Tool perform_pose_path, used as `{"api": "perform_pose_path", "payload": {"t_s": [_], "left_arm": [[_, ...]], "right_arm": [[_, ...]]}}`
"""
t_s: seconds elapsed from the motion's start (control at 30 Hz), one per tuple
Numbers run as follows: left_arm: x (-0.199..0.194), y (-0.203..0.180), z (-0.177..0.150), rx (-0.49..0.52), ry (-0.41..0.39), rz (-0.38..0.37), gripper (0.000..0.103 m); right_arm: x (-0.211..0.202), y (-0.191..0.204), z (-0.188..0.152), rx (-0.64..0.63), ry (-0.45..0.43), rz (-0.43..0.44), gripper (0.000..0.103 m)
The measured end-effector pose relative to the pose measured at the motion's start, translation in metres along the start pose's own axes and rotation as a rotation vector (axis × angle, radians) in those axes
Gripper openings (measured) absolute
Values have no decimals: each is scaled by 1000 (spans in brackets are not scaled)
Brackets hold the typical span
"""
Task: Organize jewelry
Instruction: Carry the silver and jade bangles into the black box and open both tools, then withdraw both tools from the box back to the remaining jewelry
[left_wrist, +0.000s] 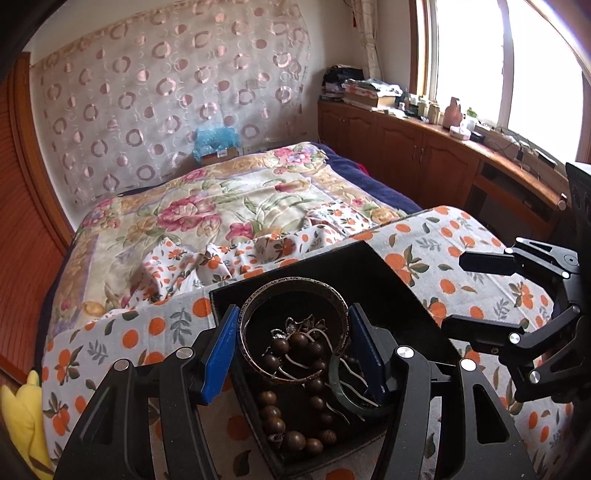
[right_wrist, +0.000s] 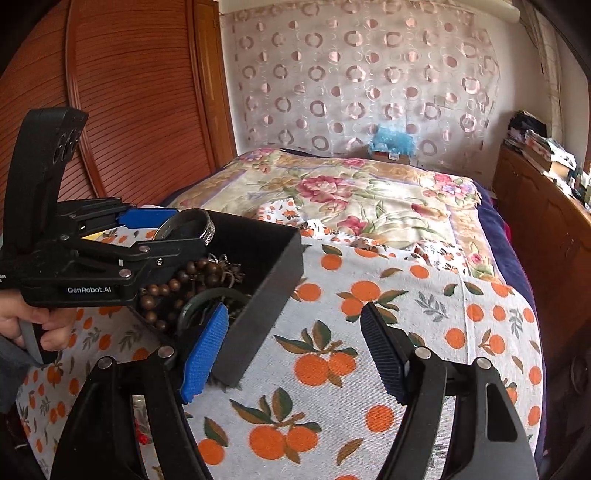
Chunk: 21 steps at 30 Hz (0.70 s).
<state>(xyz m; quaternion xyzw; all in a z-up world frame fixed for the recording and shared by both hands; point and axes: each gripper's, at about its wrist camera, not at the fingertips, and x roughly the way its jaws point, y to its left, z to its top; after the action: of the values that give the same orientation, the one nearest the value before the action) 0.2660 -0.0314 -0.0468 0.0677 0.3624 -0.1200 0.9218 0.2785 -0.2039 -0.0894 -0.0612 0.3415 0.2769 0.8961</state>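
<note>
Between the left gripper's blue pads: a silver bangle, with a pad pressed against each side of its rim.
Left gripper: about half open and clamped on the silver bangle. The right wrist view shows it from the side, with the bangle held just above the rim of the black box.
Left hand: wrapped around the left gripper's handle, on the near left side of the black box.
Black box: open-topped and directly under the left gripper. It stands on the orange-print cloth.
Inside the black box: a string of brown wooden beads loops along the near part of the floor. A dark green bangle lies at the near right side, against the beads. A small dark metal ornament with pale prongs lies in the middle, seen through the silver bangle.
Right gripper: wide open, with nothing gripped. It is just beside the right wall of the black box and over bare cloth. Its left pad overlaps the box's near right corner in its own view; whether it touches the box I cannot tell.
Orange-print cloth: spread under the black box and out to every side of it.
Floral quilt: on the bed beyond the far wall of the black box.
Wooden cabinets: well beyond the black box to the right, under the window.
Yellow soft thing: well to the left of the black box, past the cloth's edge.
</note>
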Motion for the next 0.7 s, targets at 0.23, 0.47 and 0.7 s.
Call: {"api": "perform_pose_path", "payload": {"t_s": [0.23,0.47,0.7], "left_arm": [[6,-3,-2,10,12,4,57],[-15,-5,-4,1,-31,-8,57],[-61,1,-27,-44,-69,-30,57]], "right_arm": [[0,1,0,0,-5,3,76],[-10,10,5,-20,-16,-3,76],[-37,31,2,-54,-45,1,76]]}}
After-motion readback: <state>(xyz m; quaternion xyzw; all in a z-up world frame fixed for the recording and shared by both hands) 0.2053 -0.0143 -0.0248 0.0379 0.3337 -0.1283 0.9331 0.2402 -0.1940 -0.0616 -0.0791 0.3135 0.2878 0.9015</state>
